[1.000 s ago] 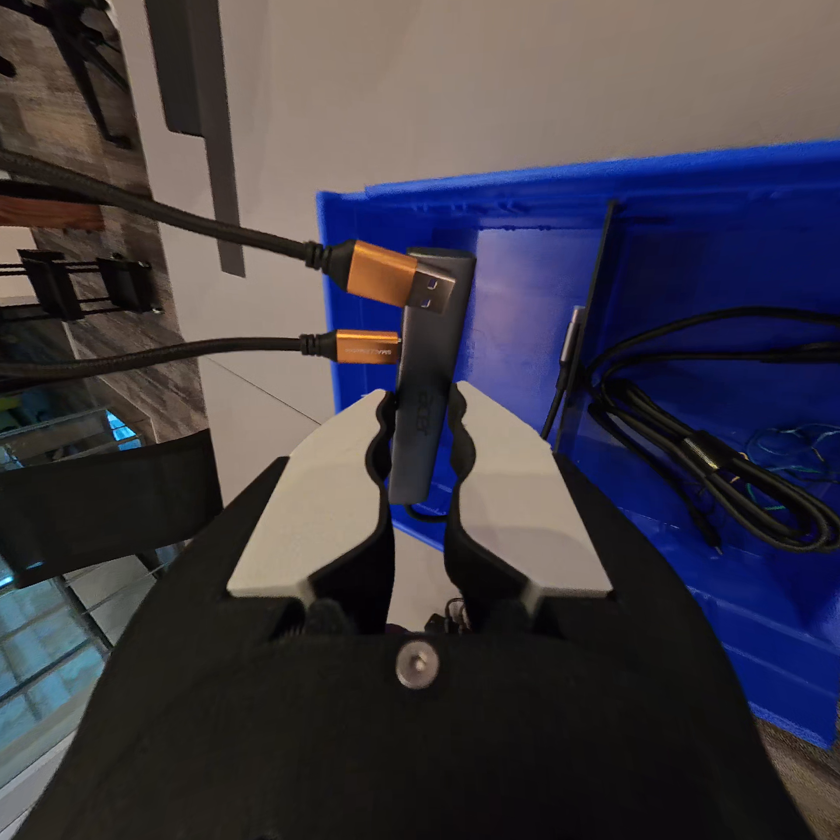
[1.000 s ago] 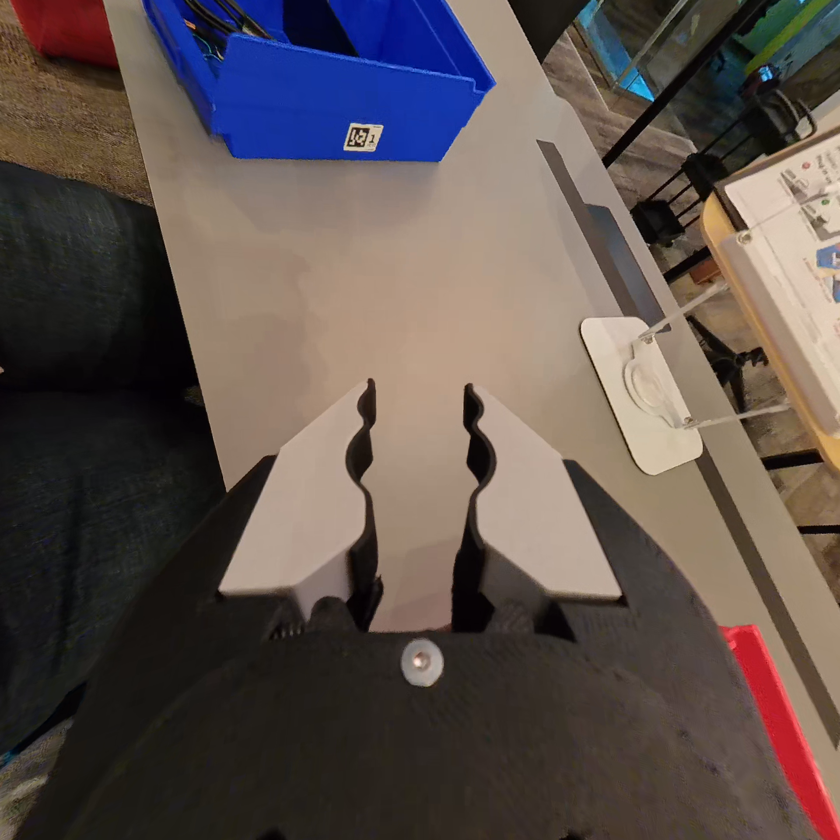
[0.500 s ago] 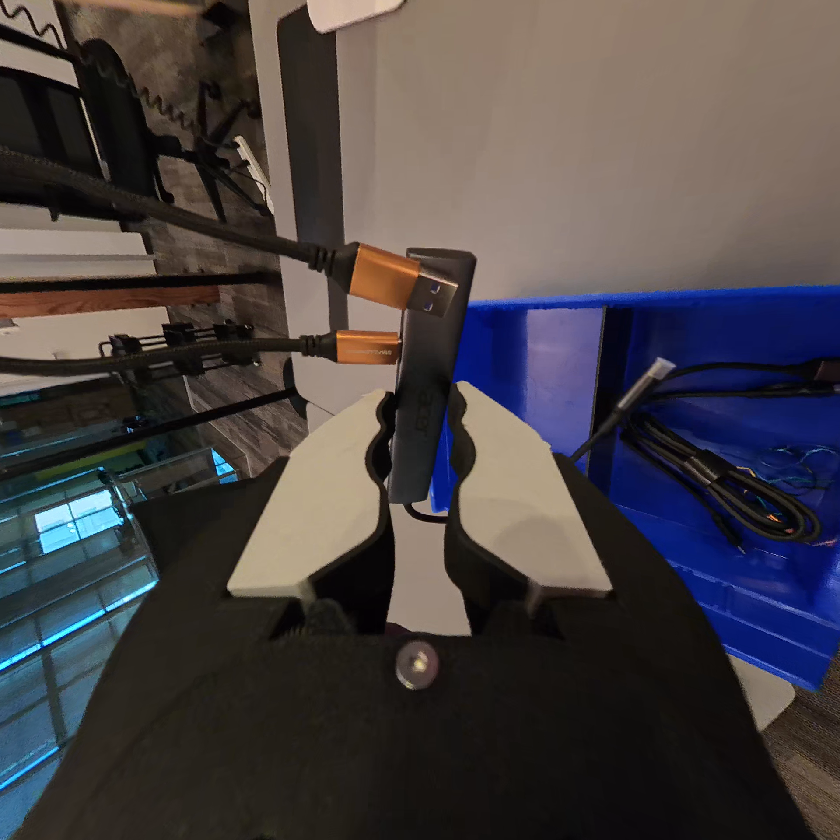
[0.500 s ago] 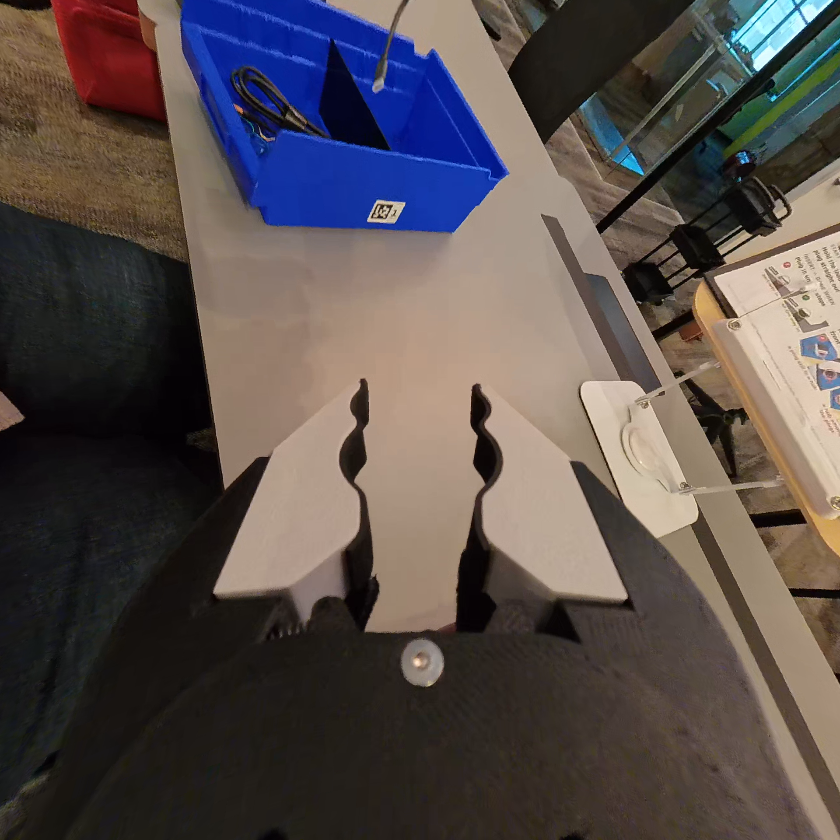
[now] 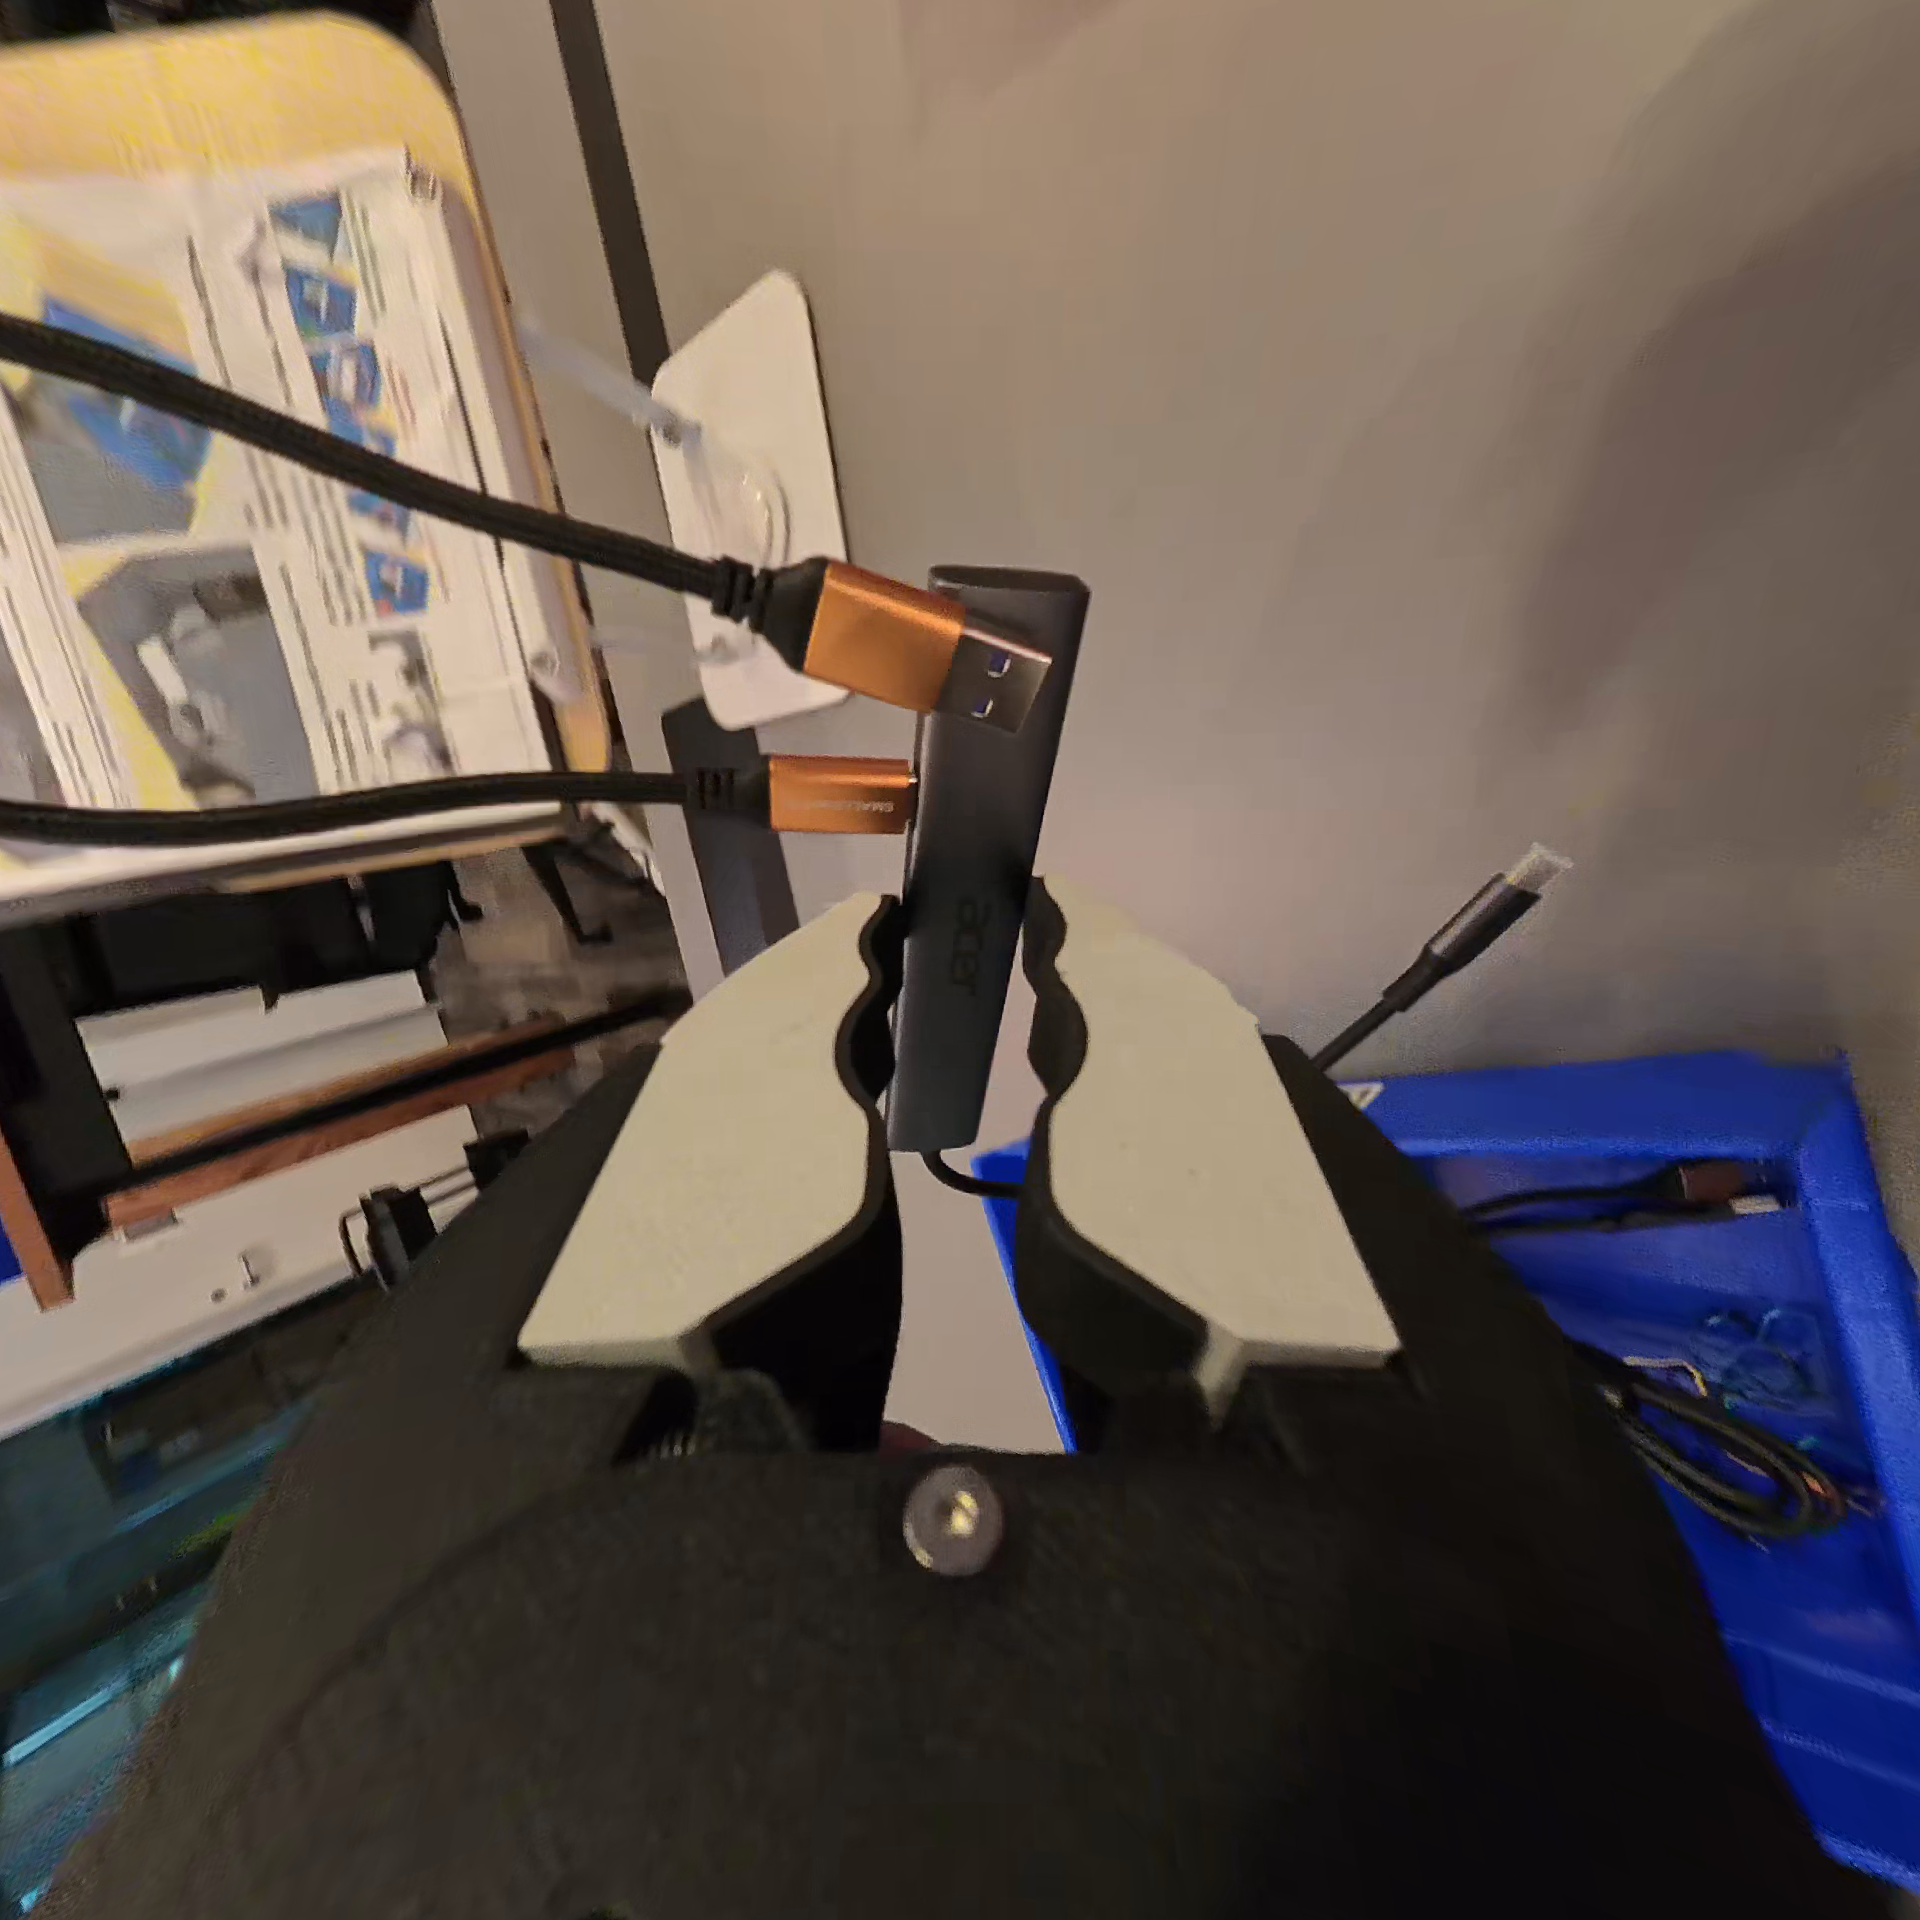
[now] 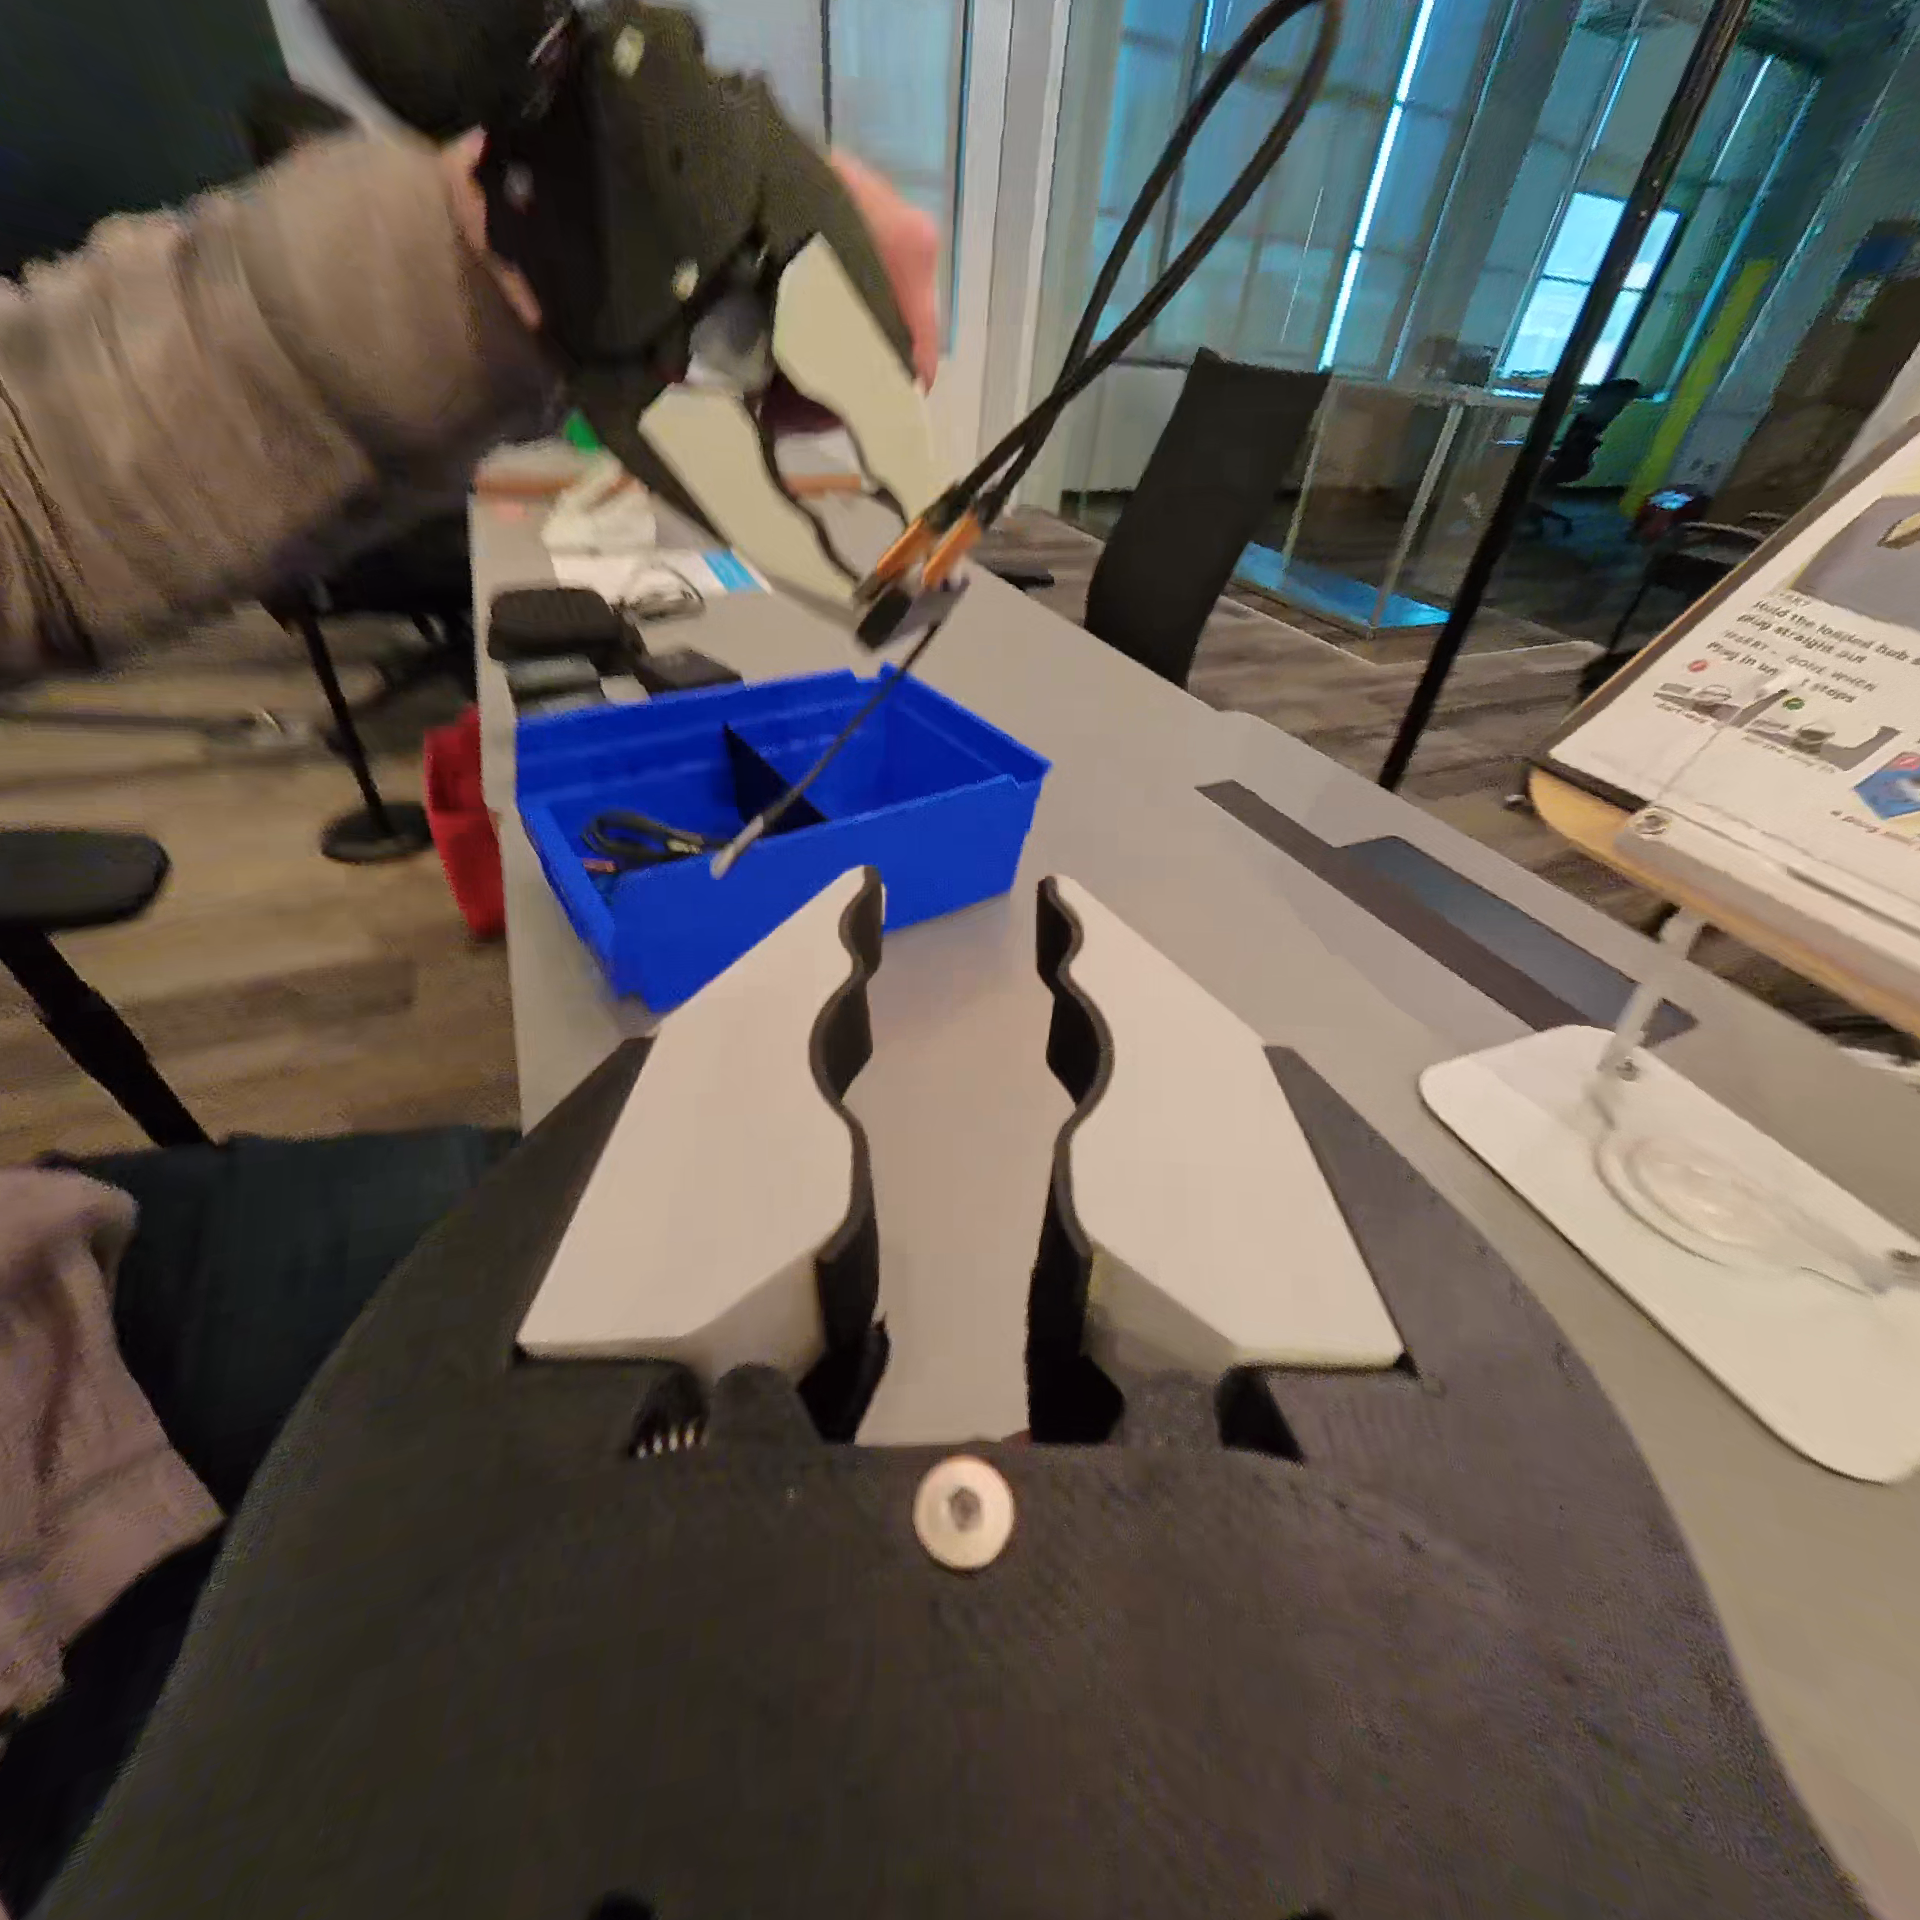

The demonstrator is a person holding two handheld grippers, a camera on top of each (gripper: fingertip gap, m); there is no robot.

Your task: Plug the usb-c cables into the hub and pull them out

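In my left wrist view, my left claw [image 5: 961, 935] is gripping the grey hub [image 5: 971, 883], its two pale fingers [image 5: 748, 1122] pressed against the hub's lower half so the slim body is standing up between them. Two black braided cables are coming in from the left: the upper one is ending in a wide orange-sleeved plug [image 5: 894, 646] that is sitting tilted at the hub's top port, its metal tip showing, and the lower one is ending in a small orange-sleeved plug [image 5: 836, 808] that is sitting straight in the hub's side. The hub's own thin black lead is curling out below and its silver-tipped connector [image 5: 1496, 914] is sticking up over the blue bin [image 5: 1839, 1247], which is holding coiled black cords [image 5: 1714, 1475]. Behind, a white stand base [image 5: 758, 436] is resting on the grey counter [image 5: 1351, 416], and a blurred printed sheet is showing at the left. In my right wrist view, my right claw [image 6: 961, 914] is hovering above the counter [image 6: 1195, 831] with its fingers parted and nothing between them. Farther off, my left claw [image 6: 883, 613] is holding the hub [image 6: 909, 613] in the air above the blue bin [image 6: 831, 894], both orange plugs [image 6: 930, 545] at it, the cables looping upward and the lead dangling toward the bin.
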